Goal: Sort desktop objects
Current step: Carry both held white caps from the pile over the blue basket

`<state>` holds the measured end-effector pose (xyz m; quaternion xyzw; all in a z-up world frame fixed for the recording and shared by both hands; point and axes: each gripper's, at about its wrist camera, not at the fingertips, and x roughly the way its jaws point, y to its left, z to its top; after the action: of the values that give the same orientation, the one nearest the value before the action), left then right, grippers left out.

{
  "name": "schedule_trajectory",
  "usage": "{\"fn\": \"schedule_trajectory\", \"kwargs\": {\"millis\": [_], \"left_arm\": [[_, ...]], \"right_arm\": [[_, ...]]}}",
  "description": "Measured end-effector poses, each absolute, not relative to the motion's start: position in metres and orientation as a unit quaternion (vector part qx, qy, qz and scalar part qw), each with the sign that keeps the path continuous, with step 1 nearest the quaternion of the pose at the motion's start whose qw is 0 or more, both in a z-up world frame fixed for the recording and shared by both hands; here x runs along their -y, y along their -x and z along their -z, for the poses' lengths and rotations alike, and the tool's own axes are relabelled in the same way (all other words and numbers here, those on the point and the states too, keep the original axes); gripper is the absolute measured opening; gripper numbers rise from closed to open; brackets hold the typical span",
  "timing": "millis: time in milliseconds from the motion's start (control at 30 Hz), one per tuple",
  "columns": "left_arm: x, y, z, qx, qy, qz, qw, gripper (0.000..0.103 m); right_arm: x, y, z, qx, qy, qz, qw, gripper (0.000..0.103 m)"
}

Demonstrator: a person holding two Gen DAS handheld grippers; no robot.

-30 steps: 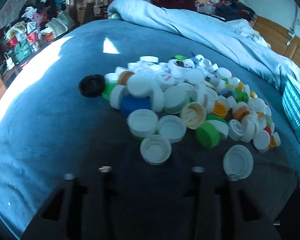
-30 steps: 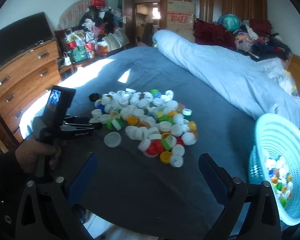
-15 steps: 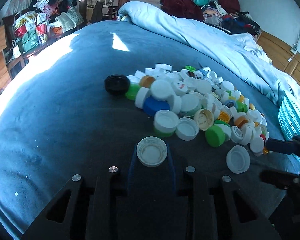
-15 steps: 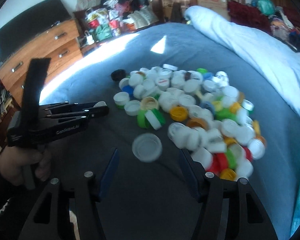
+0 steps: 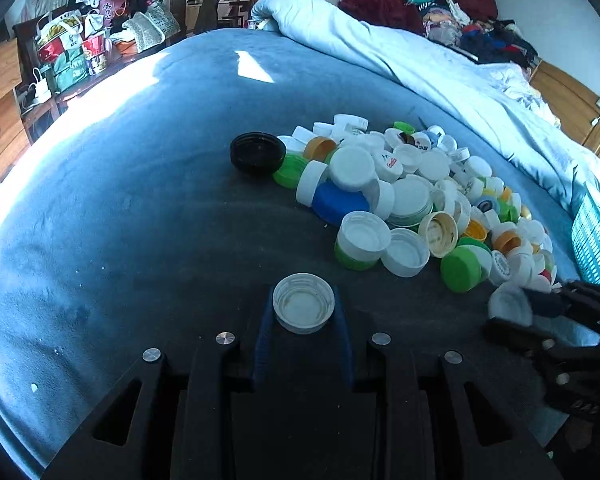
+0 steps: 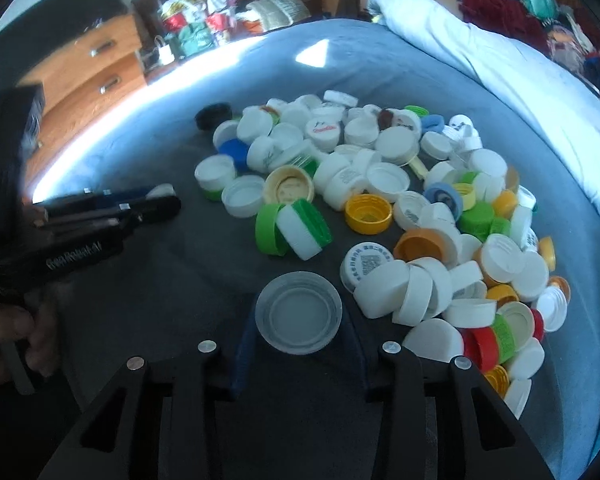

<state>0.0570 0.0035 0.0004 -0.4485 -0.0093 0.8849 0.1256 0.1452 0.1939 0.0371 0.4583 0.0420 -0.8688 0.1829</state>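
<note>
A blue bed (image 5: 140, 208) fills both views, with a rolled pale duvet (image 5: 400, 56) across the upper right. A heap of bottle caps (image 6: 380, 200) spreads over the centre. At lower centre of each view, the left gripper (image 5: 303, 312) has its jaws clamped on a white cap (image 5: 303, 303), and the right gripper (image 6: 299, 320) has its jaws clamped on a greyish translucent cap (image 6: 299, 312).
</note>
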Motion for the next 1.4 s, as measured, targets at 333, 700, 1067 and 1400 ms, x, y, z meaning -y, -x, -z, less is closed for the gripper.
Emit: {"fn": "schedule_trajectory", "kwargs": {"millis": [333, 700, 1067, 1400], "left_arm": [[-0.031, -0.111, -0.087, 0.005, 0.339, -0.936, 0.094, 0.025], [-0.098, -0.144, -0.176, -0.034, 0.283, -0.950, 0.127, 0.025], [-0.156, -0.161, -0.204, -0.073, 0.238, -0.955, 0.162, 0.025], [-0.227, -0.169, -0.214, -0.108, 0.216, -0.944, 0.227, 0.025]], "right_arm": [[-0.216, -0.201, -0.151, -0.033, -0.337, 0.924, 0.178, 0.043], [-0.263, -0.260, -0.232, -0.017, -0.257, 0.955, 0.147, 0.043], [-0.342, -0.300, -0.270, 0.000, -0.197, 0.978, 0.062, 0.043], [-0.419, -0.319, -0.277, 0.027, -0.190, 0.981, -0.016, 0.044]]}}
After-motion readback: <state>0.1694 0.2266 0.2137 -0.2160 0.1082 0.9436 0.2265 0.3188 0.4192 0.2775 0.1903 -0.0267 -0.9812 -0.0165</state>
